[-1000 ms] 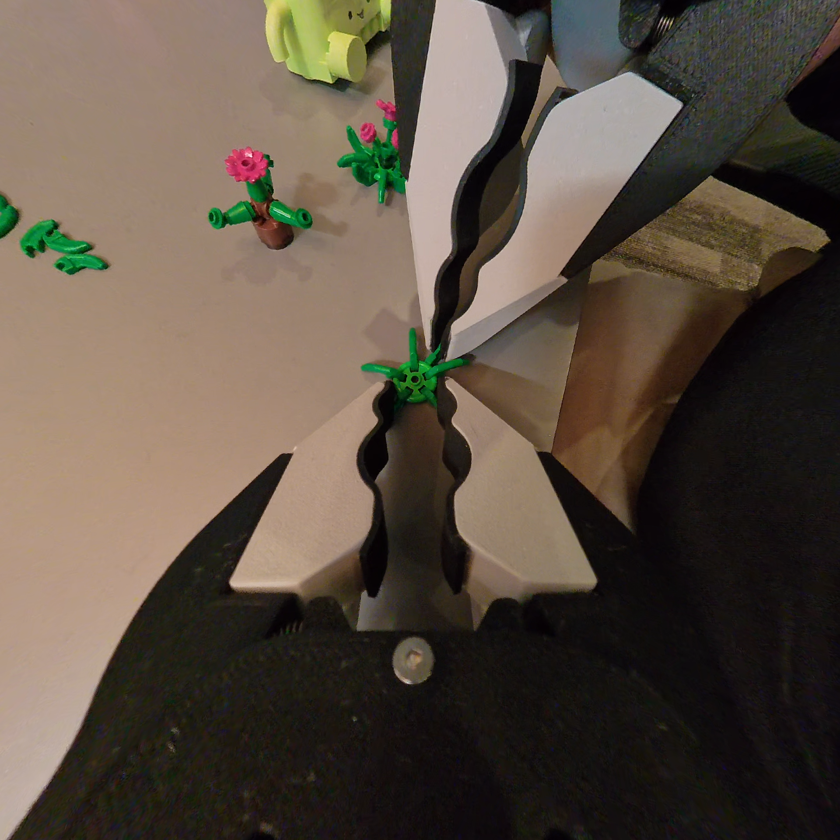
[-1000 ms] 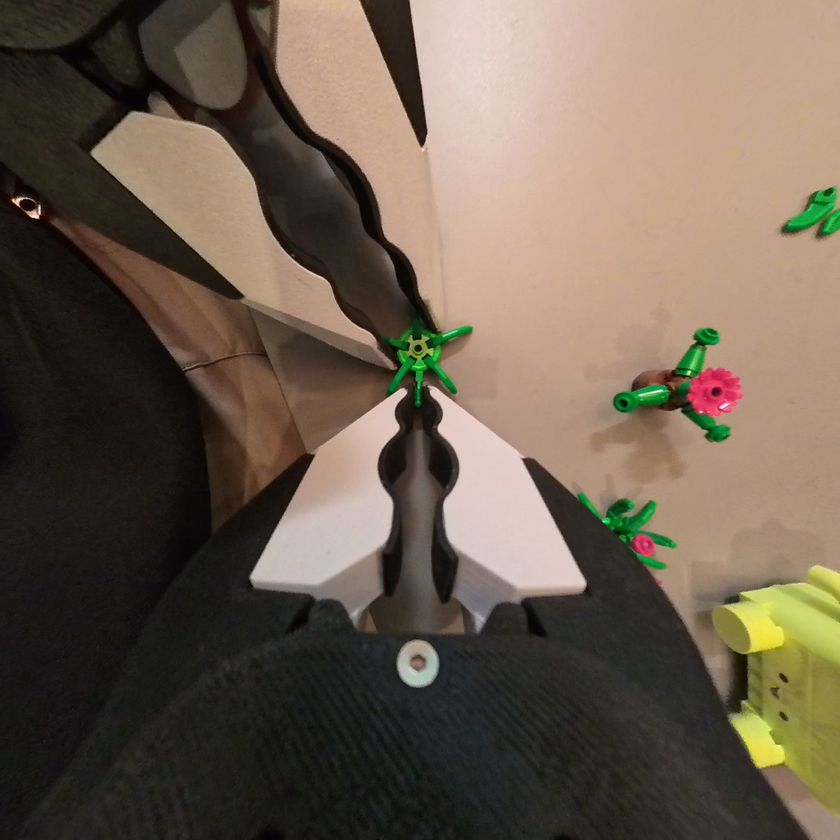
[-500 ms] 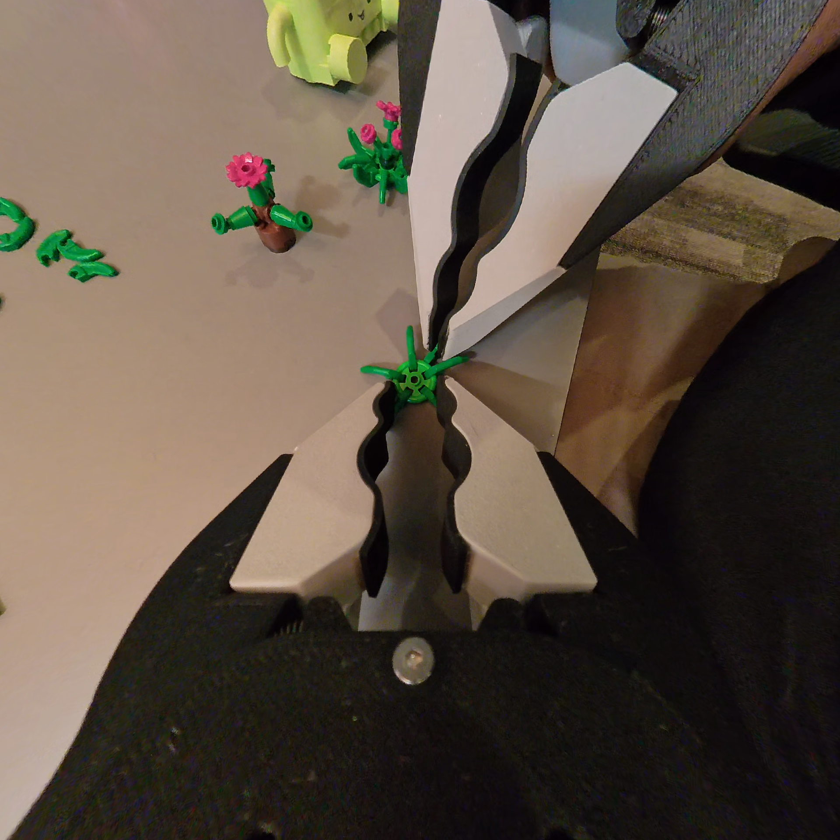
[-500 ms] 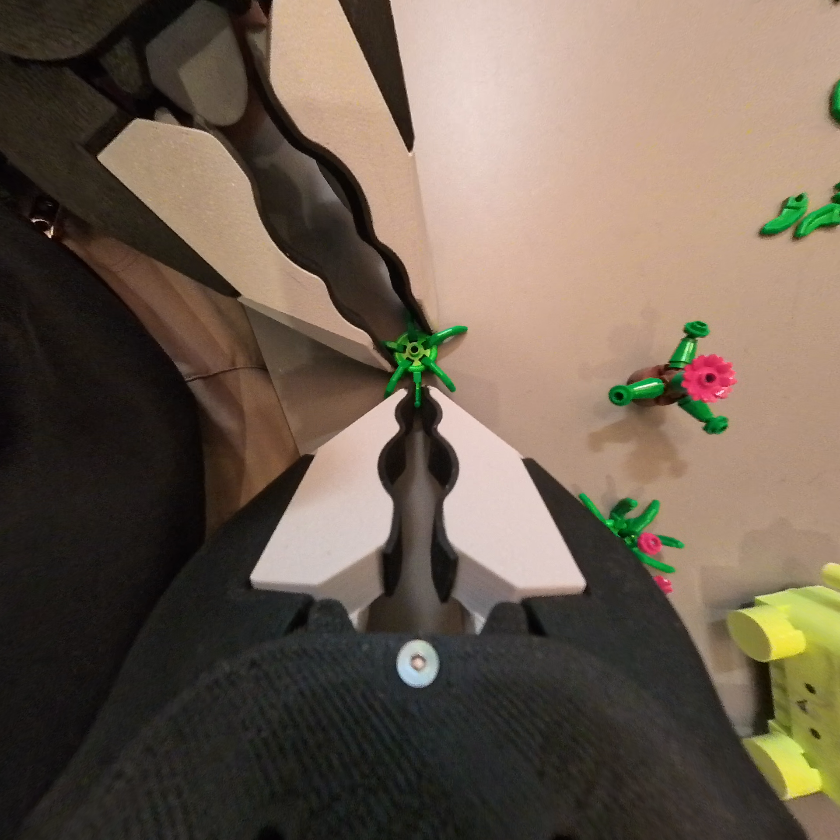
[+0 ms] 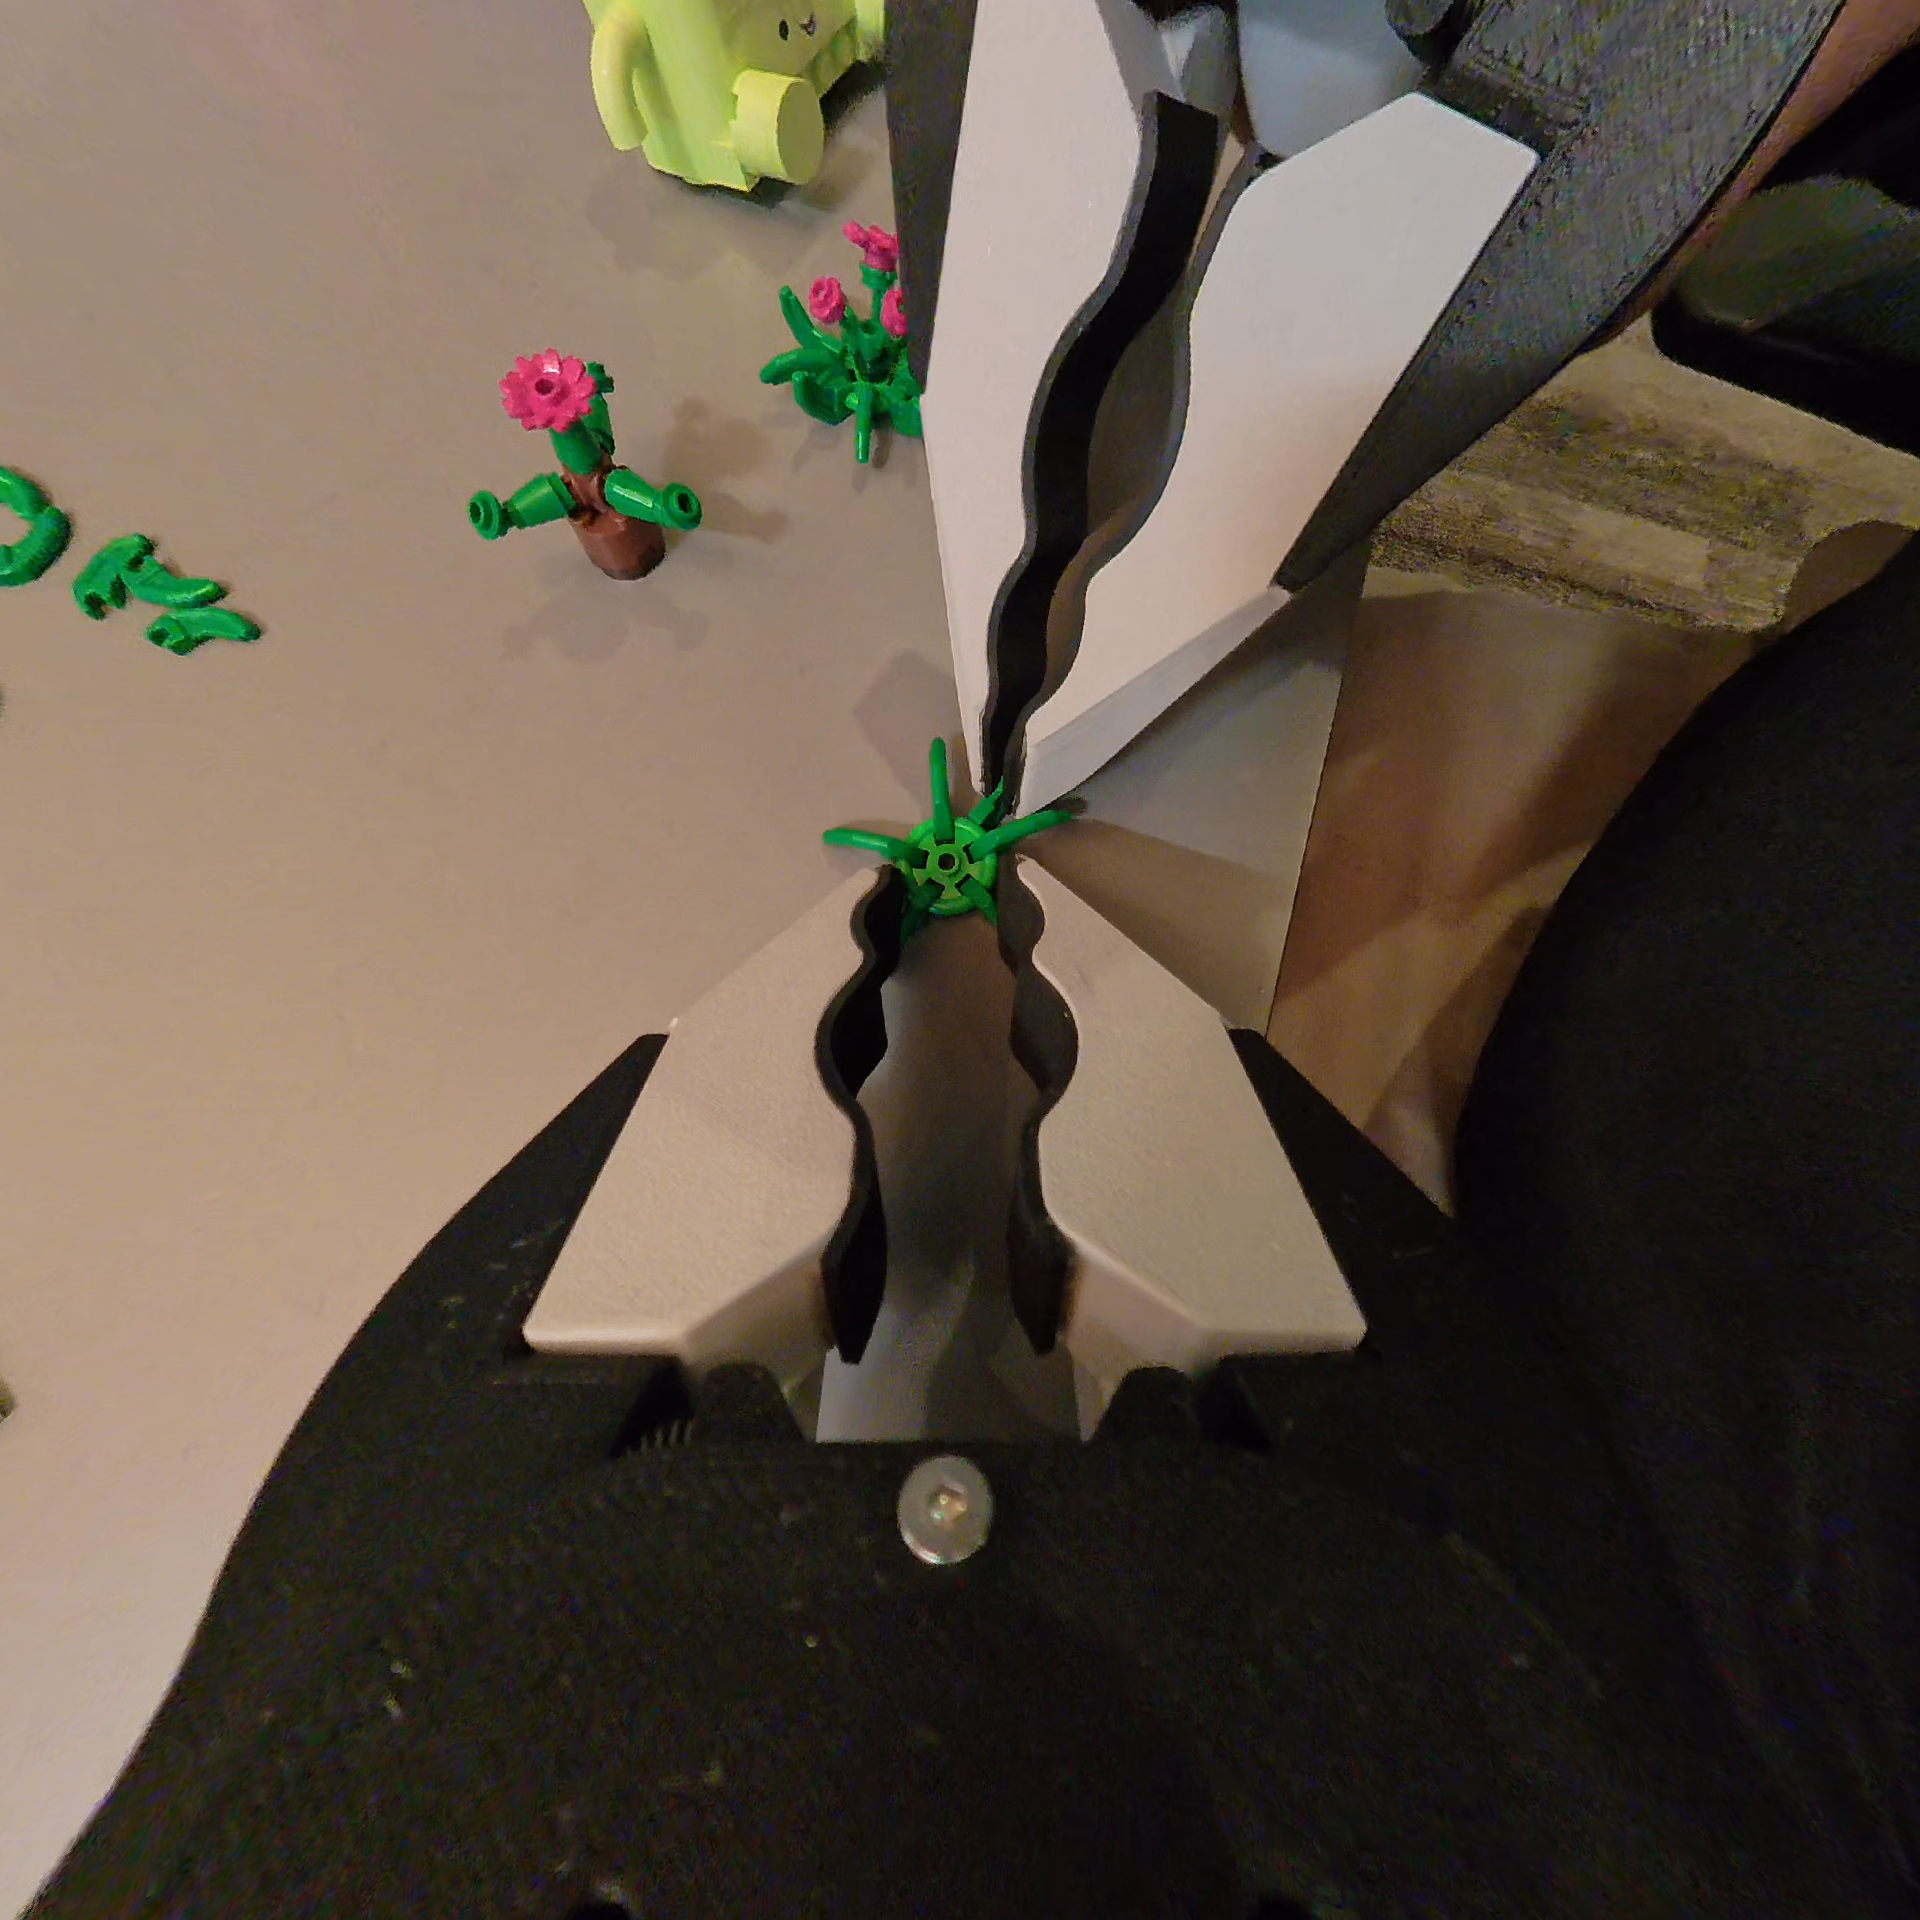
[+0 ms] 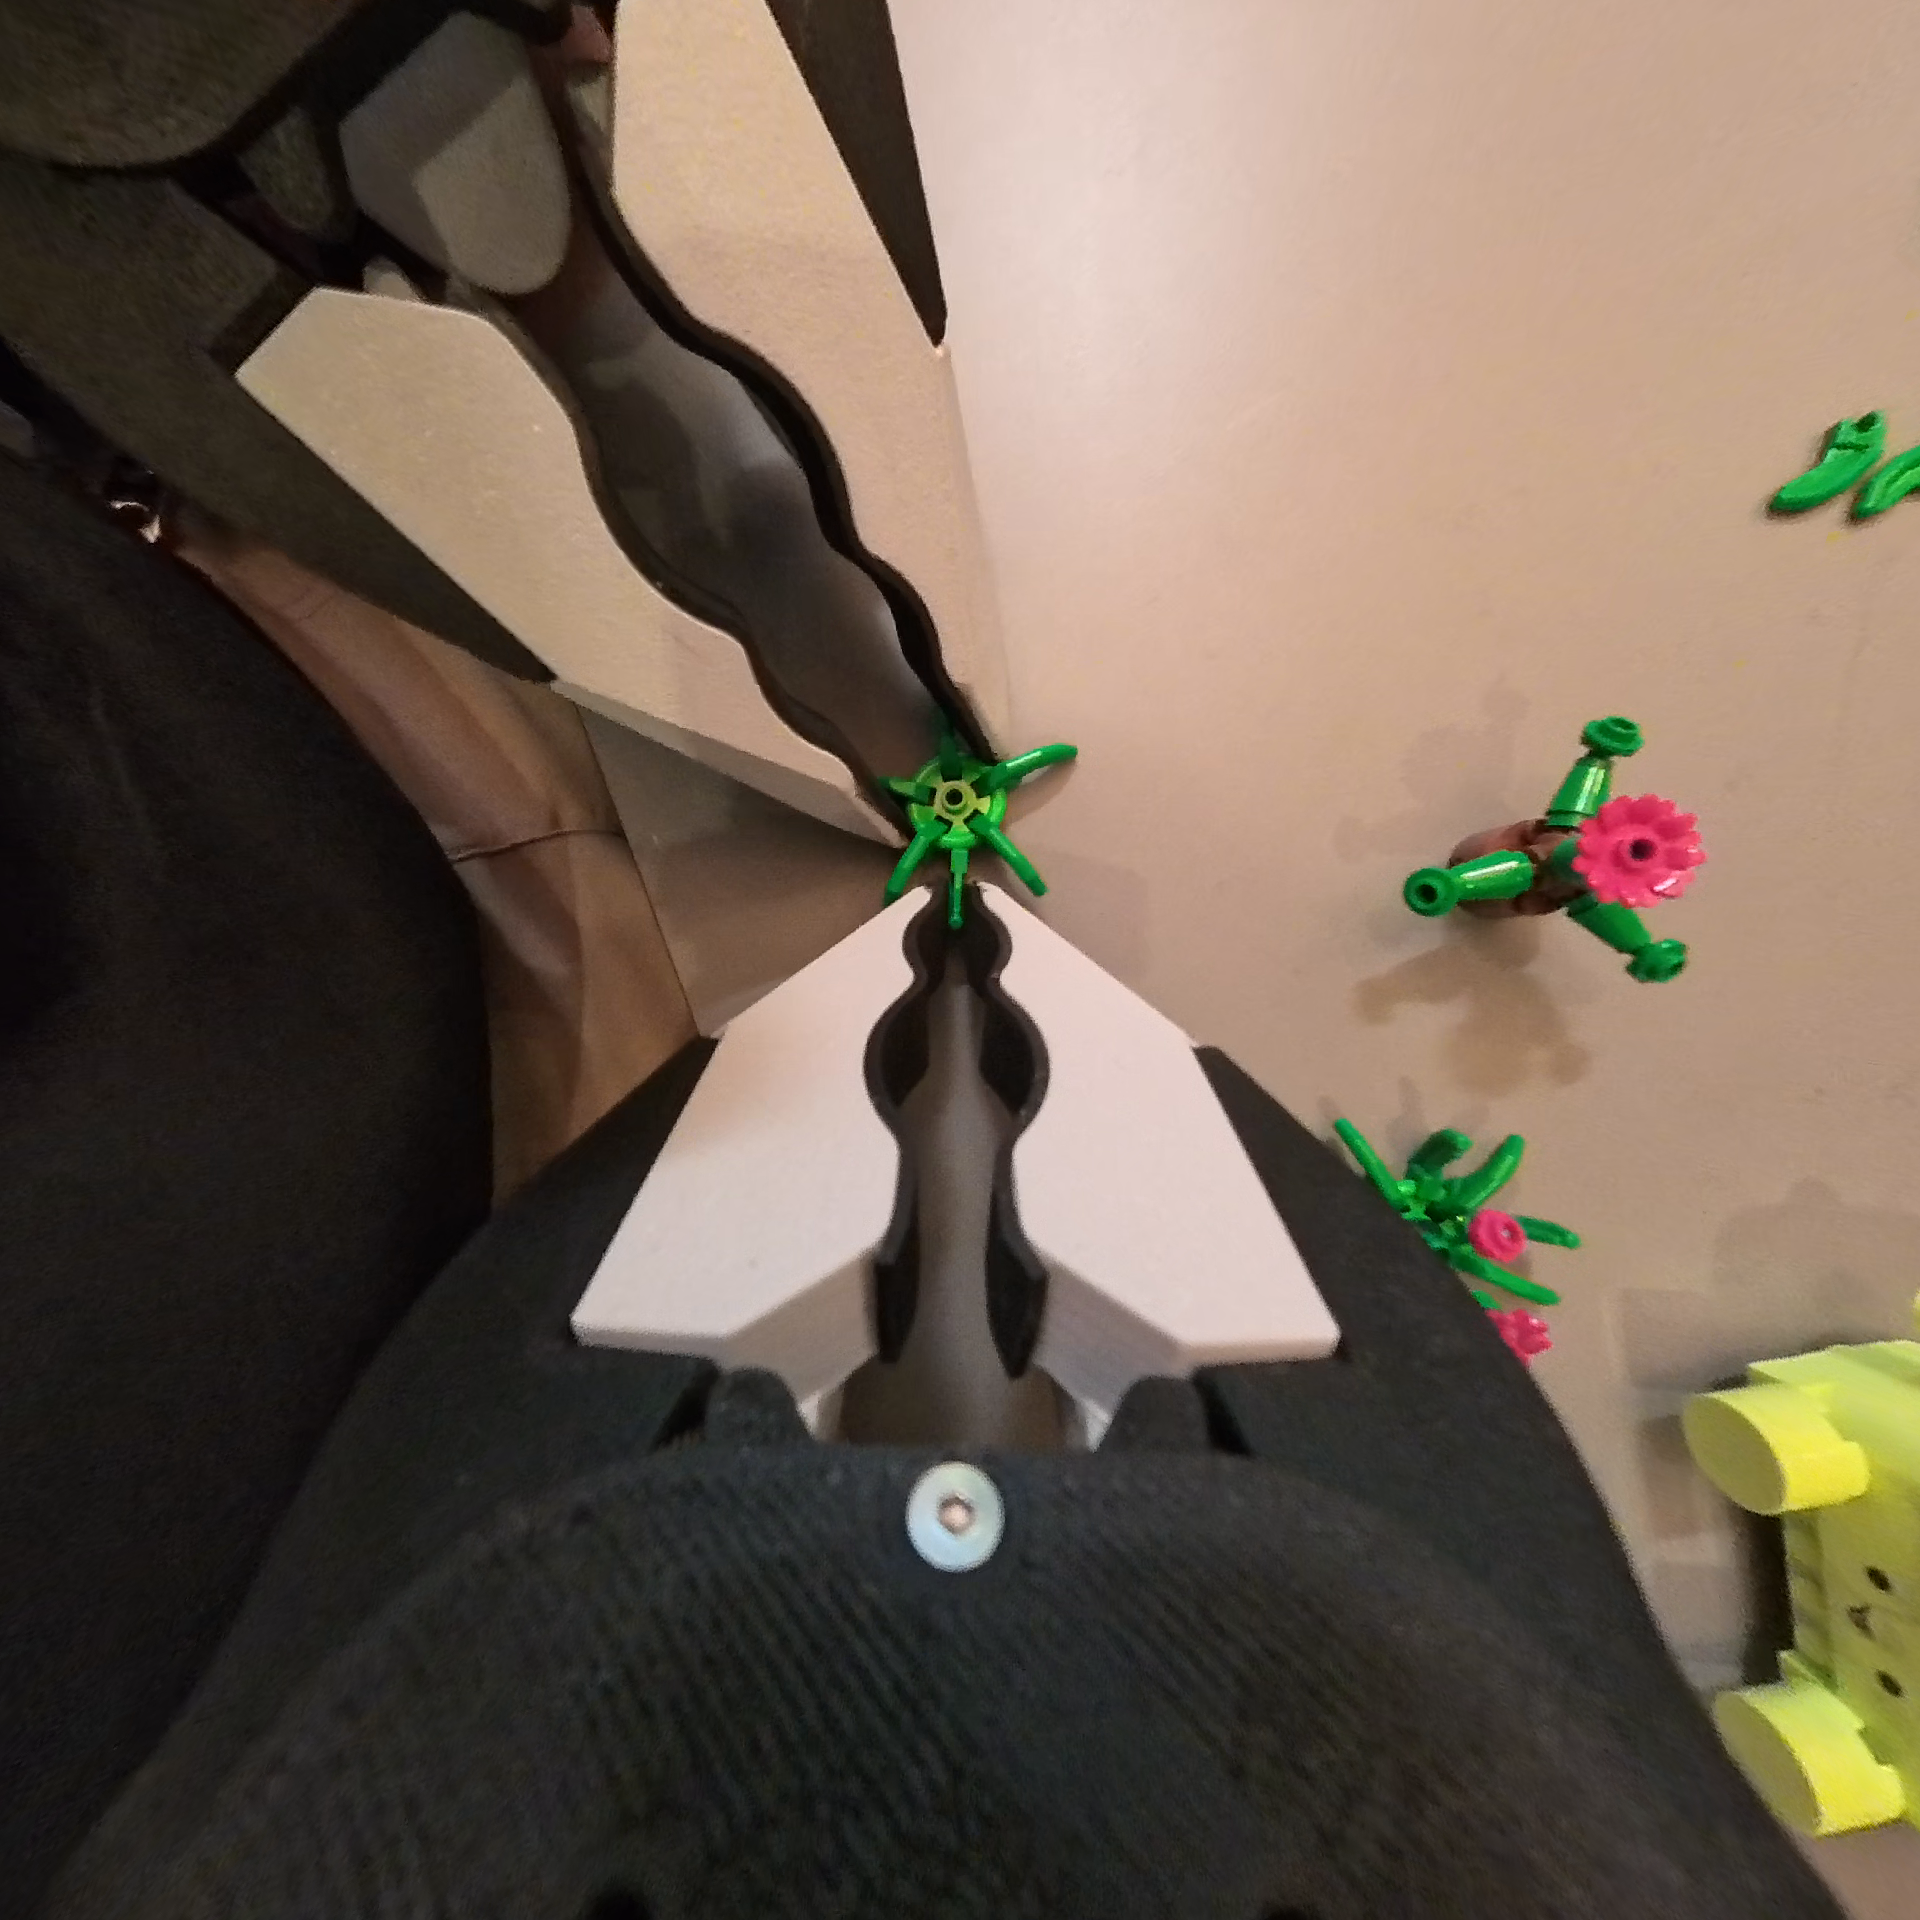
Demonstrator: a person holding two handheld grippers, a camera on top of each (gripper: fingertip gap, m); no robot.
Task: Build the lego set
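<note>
Both jaws pinch green leaf piece [image 5: 943, 864]; no writing legible.

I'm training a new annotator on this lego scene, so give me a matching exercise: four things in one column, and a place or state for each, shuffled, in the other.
Things:
1. green spiky leaf piece
2. flower on the brown stem
3. yellow-green figure
4. loose curved green leaves

Places or states:
A. standing upright on the table by itself
B. lying flat on the table, far left in the left wrist view
C. at the top edge of the left wrist view, partly cut off
D. held off the table between both grippers' tips

Pairs: 1-D, 2-A, 3-C, 4-B
</note>
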